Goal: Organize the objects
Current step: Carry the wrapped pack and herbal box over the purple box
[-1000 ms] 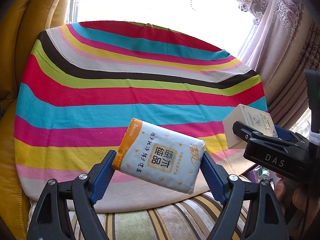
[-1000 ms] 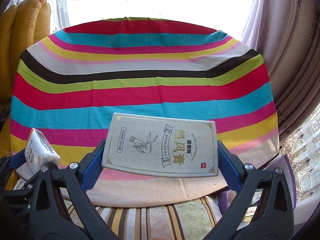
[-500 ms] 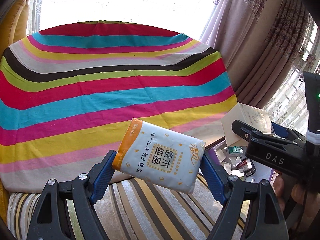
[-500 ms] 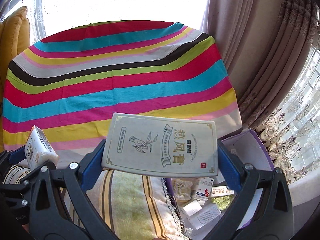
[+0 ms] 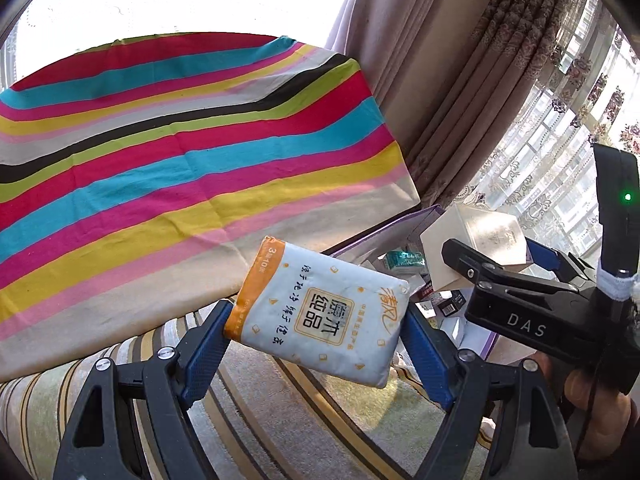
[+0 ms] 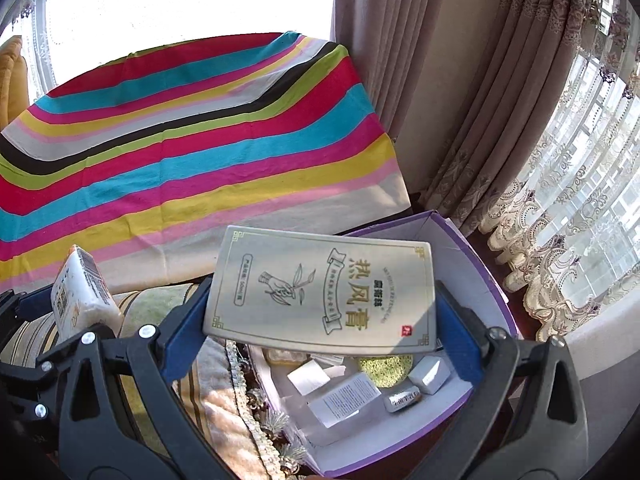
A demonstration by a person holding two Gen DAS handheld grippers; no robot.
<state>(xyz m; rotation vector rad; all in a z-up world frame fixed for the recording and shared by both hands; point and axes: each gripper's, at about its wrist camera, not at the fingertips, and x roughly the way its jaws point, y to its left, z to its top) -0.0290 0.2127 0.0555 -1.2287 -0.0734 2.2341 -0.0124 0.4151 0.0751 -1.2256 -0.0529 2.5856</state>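
My left gripper (image 5: 316, 332) is shut on a white and orange tissue pack (image 5: 320, 312), held above the striped sofa seat. The pack also shows in the right wrist view (image 6: 82, 292) at the left. My right gripper (image 6: 320, 312) is shut on a flat cream box (image 6: 324, 288) with gold print, held over the near left part of a purple storage box (image 6: 480, 264). In the left wrist view the cream box (image 5: 476, 244) and right gripper (image 5: 512, 292) are at the right, over the purple box (image 5: 424, 216).
A rainbow-striped cloth (image 6: 192, 140) covers the surface ahead. The purple box holds several small cartons and a yellow-green pad (image 6: 386, 364). Curtains (image 6: 460, 80) and a window sill (image 6: 600, 332) stand to the right. A fringed sofa cushion edge (image 6: 240, 392) lies beside the box.
Both grippers swung right with their loads. The view moved from the striped cloth to the purple box, which now lies under the cream box.
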